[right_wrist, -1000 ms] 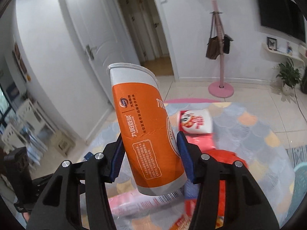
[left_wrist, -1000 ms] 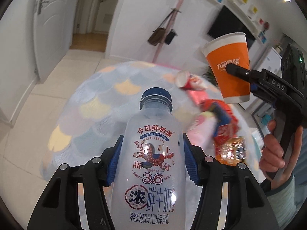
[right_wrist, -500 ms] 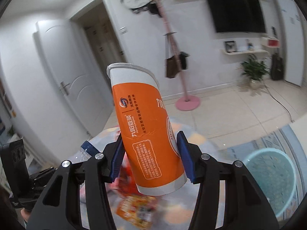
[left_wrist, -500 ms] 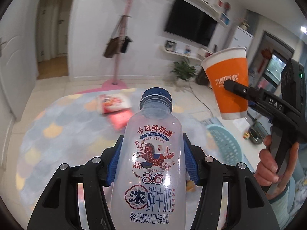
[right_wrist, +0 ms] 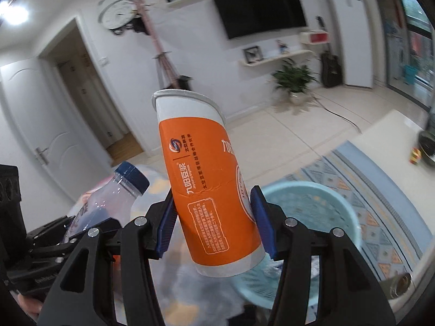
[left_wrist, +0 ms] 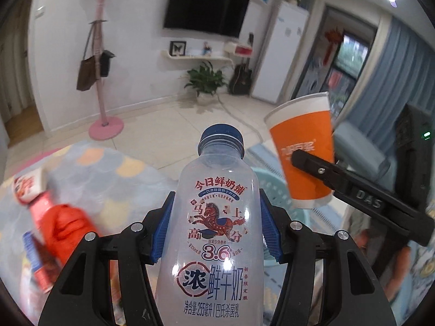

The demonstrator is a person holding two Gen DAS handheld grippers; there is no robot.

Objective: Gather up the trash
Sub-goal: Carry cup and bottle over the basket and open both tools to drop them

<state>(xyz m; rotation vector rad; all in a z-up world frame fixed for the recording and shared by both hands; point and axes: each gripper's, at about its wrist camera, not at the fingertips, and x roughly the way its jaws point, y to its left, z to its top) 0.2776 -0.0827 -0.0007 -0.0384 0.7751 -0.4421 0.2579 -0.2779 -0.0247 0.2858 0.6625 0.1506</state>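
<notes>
Clear plastic, matt paper

Bottle (left_wrist: 217,217) is smooth see-through plastic with a glossy print; cup (right_wrist: 209,184) is matt orange paper, slightly creased.

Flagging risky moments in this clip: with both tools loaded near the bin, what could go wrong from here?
1. The orange paper cup, tilted and already creased in the right tool, may crumple or slip.
2. The clear plastic milk bottle and cup are close together and could collide over the light blue plastic basket.

The bottle (left_wrist: 214,231) base is being cut off by the frame's lower edge. The basket (right_wrist: 339,206) is being partly hidden behind the cup (right_wrist: 209,184). Wrappers (left_wrist: 57,231) are being blurred past reading.
</notes>
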